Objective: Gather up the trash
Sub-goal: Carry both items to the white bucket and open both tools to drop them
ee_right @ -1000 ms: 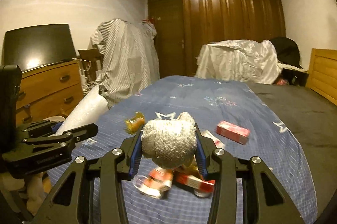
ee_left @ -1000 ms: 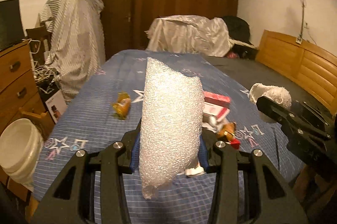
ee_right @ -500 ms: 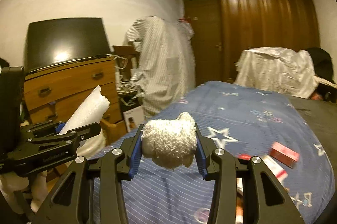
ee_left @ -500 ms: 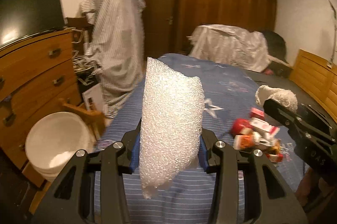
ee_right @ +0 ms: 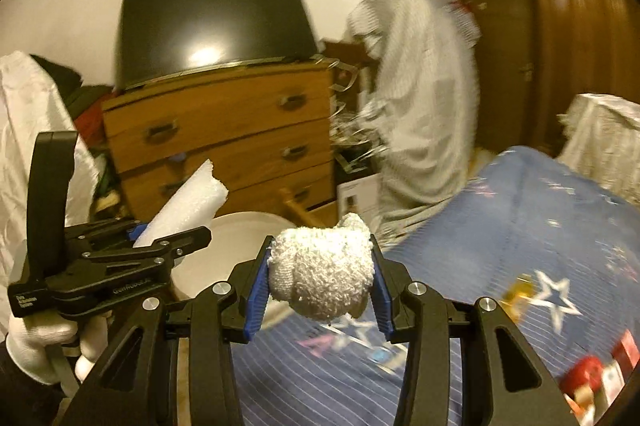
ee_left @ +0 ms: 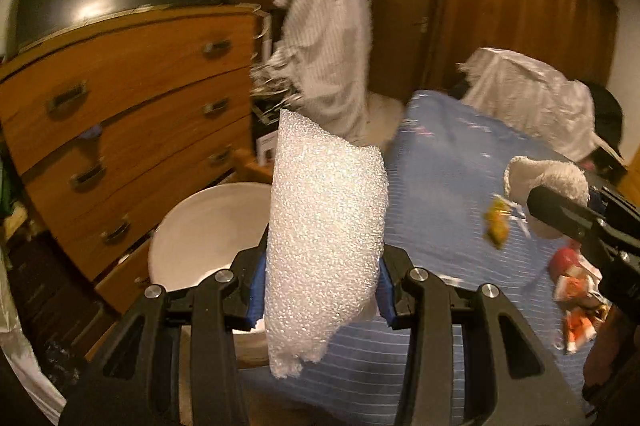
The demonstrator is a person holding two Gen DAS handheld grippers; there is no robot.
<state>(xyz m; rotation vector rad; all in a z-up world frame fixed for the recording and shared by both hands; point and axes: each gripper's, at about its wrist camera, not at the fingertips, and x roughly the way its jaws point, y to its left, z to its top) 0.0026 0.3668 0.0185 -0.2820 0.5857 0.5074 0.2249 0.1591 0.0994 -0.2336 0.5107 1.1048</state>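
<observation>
Left wrist view shows the left tongs (ee_left: pixel 322 290) clenched around a tall piece of white foam wrap (ee_left: pixel 326 238), which stands nearly upright between the blue pads and sticks out above and below them. Just behind it, a white bucket (ee_left: pixel 200 234) sits low beside the wooden dresser (ee_left: pixel 132 98), at the edge of the bed (ee_left: pixel 452 194) with its blue striped cover. Off to the right, the right tongs (ee_left: pixel 560 204) come into frame gripping a fuzzy white wad (ee_left: pixel 540 174), and a heap of red and orange wrappers (ee_left: pixel 576 290) lies on the cover near them.

From the right wrist, the right tongs (ee_right: pixel 320 284) are closed on that same fuzzy white wad (ee_right: pixel 320 272), held above the bed's edge. The left tongs (ee_right: pixel 168 238) sit to the left with the foam wrap (ee_right: pixel 186 200) tilted upward, the bucket's rim (ee_right: pixel 240 222) showing between the two tools.
</observation>
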